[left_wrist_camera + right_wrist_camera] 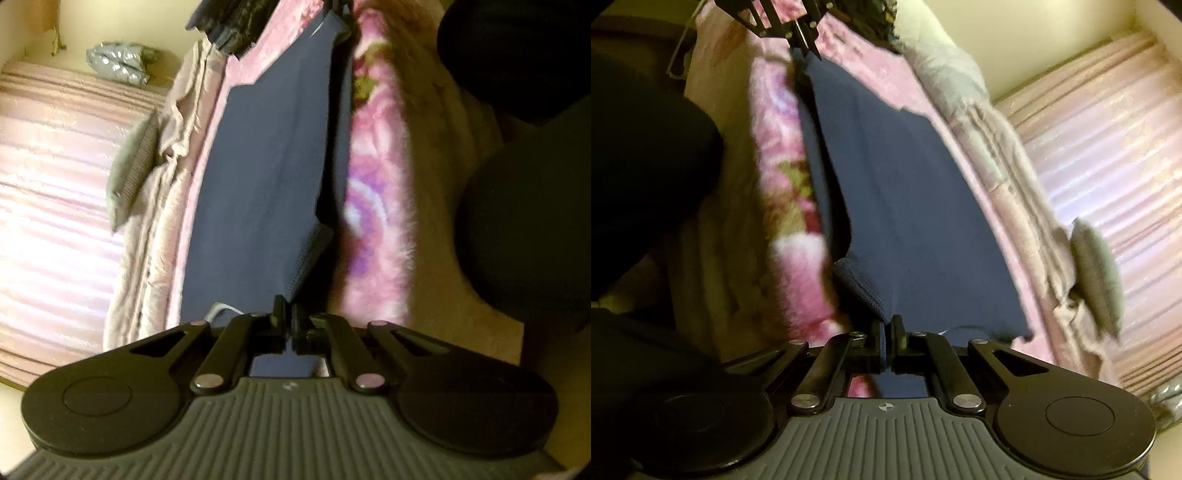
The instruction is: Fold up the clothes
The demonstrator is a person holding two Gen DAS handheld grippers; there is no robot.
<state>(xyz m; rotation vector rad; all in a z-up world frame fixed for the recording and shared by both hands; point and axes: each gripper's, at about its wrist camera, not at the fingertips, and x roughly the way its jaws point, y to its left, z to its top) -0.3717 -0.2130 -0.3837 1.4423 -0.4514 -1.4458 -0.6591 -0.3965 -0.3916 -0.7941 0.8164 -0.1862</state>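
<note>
A navy blue garment (266,147) lies stretched lengthwise over a pink floral blanket (373,206). My left gripper (289,314) is shut on the garment's near end, beside a ribbed navy band (310,254). In the right wrist view, my right gripper (888,328) is shut on the opposite end of the same garment (905,184), with navy cloth pinched between its pads next to a ribbed band (860,288). The left gripper (807,46) shows at the far end there, its fingers closed on the cloth.
Folded beige bedding (166,192) and a grey cushion (129,173) lie along the blanket's far side, with pink curtains (48,206) behind them. A person's dark-clothed legs (524,236) sit close beside the blanket. A silvery packet (118,62) rests near the wall.
</note>
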